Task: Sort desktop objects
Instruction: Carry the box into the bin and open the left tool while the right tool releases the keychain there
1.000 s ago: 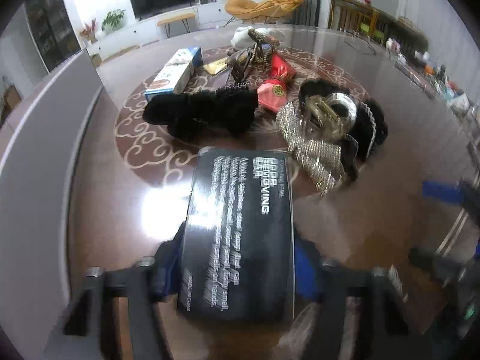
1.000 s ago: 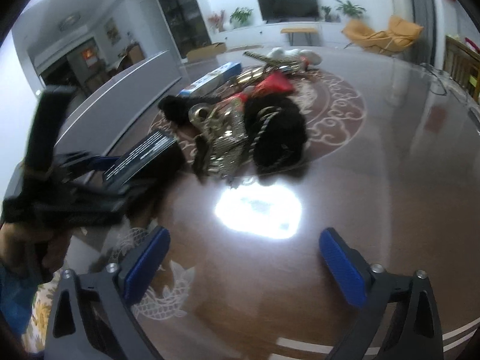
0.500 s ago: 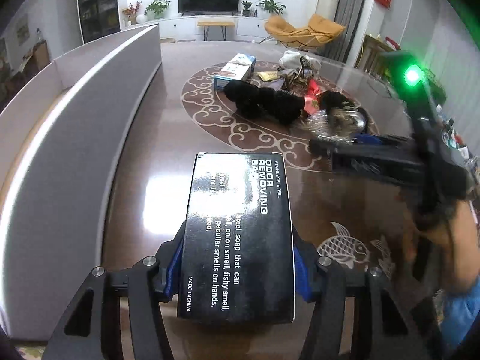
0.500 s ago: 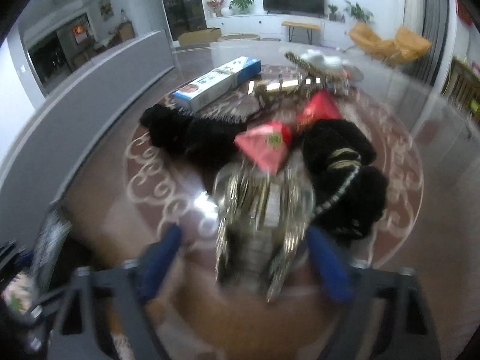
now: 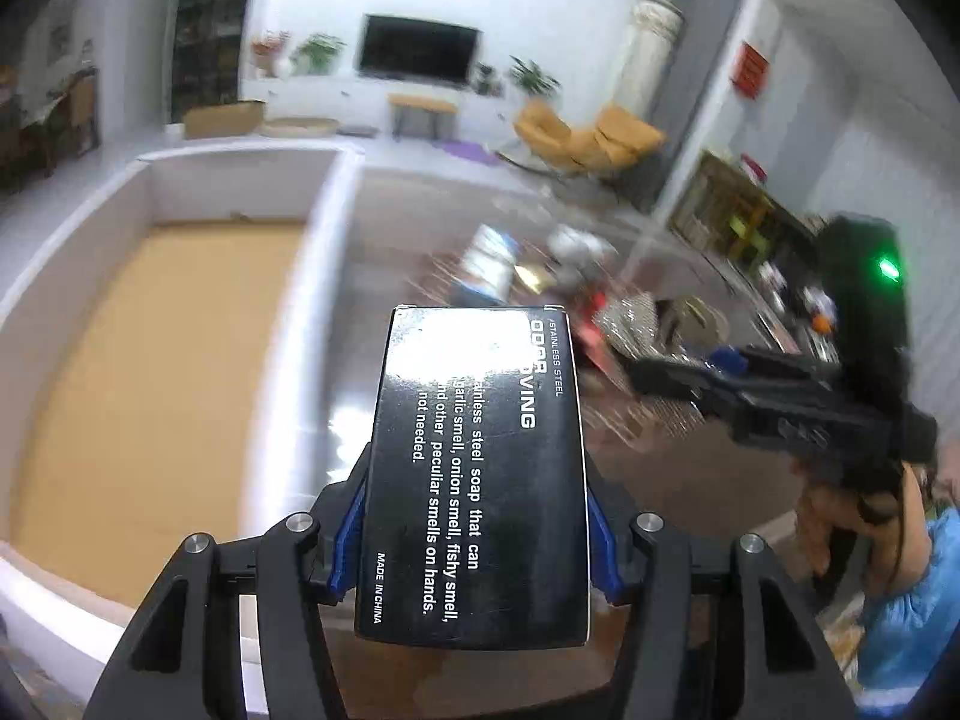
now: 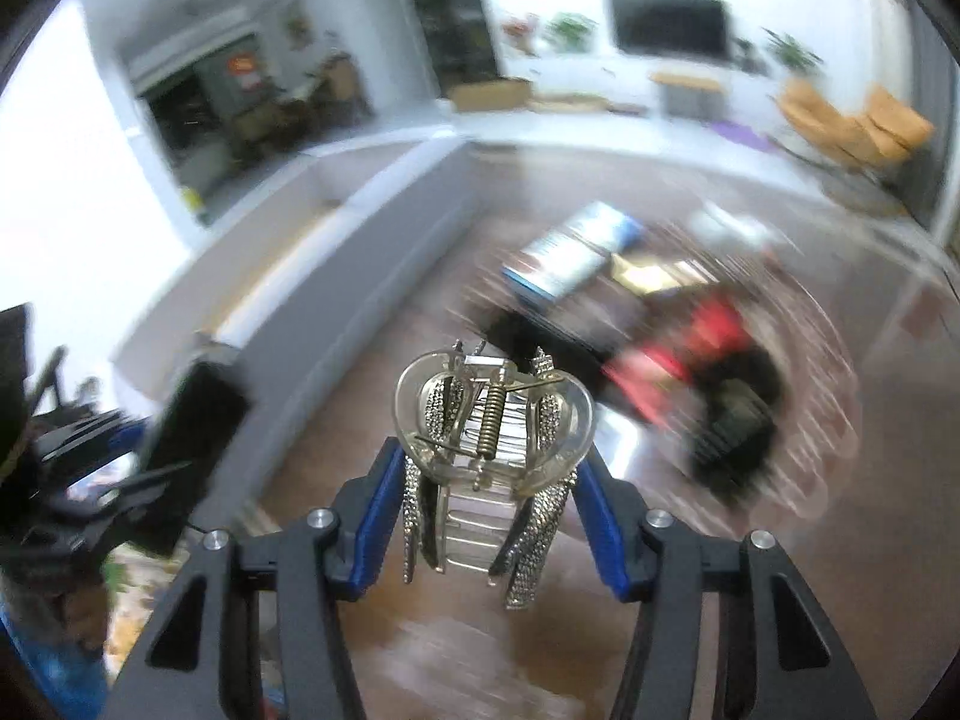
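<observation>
Left tool [image 5: 474,540]: about half open, blue pads clamped on both long sides of black soap box [image 5: 477,468], held clear above counter [image 5: 690,480]. Right tool [image 6: 489,516]: likewise half open, gripping rhinestone hair claw [image 6: 492,438], lifted off counter.

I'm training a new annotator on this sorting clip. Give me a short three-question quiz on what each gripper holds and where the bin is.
1. True or false: the left gripper is clamped on a black box printed with white text.
2. What does the right gripper hold? A) a red pouch B) a rhinestone hair claw clip C) a blue and white box
3. In the left wrist view, on which side of the black box does the large white bin with the tan floor lie?

Key: 1 true; 2 B, the hair claw clip; 3 the left side.
</observation>
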Demonstrator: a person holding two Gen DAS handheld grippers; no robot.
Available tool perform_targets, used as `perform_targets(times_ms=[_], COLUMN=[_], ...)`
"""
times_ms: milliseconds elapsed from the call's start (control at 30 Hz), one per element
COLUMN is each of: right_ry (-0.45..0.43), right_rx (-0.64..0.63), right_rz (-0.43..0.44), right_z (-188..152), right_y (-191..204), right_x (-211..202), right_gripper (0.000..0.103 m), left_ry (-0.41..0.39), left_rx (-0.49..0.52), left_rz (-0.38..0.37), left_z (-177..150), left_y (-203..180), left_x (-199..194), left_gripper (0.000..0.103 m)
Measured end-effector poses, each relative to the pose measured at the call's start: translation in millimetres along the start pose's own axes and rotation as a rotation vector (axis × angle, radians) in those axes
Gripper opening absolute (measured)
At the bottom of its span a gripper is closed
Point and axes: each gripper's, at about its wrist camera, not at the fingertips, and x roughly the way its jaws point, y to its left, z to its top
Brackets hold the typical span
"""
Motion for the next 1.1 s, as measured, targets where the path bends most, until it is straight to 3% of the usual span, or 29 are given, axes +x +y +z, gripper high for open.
perform_targets(times_ms=[133, 300, 467, 533, 600, 667, 733, 1100], right_ry=[-0.031, 0.009, 0.113, 0.171, 0.199, 0.199, 0.191, 0.208], right_rx=[-0.116, -0.237, -0.358, -0.399, -0.44, -0.46, -0.469, -0.468], right_rz=[0.114, 0.188, 0.15, 0.109, 0.075, 0.08, 0.052, 0.056], right_z=[40, 61, 48, 37, 26, 19, 17, 6], right_y=[84, 185, 244, 256, 264, 266, 266, 268], right_x=[16, 70, 127, 143, 152, 152, 151, 139], right_gripper=[0.056, 0.056, 0.057, 0.059, 0.068, 0.081, 0.083, 0.087], left_ry=[-0.036, 0.031, 0.182, 0.232, 0.276, 0.29, 0.308, 0.309], left_rx=[-0.074, -0.124, -0.131, -0.104, -0.03, 0.06, 0.129, 0.174], left_rz=[0.165, 0.373, 0.427, 0.445, 0.487, 0.539, 0.574, 0.578], left_z=[23, 32, 24, 20, 15, 9, 9, -9], left_y=[74, 156, 191, 195, 188, 178, 166, 162], left_x=[-22, -10, 17, 25, 33, 39, 49, 41], left_gripper=[0.058, 0.058, 0.059, 0.06, 0.078, 0.09, 0.092, 0.092])
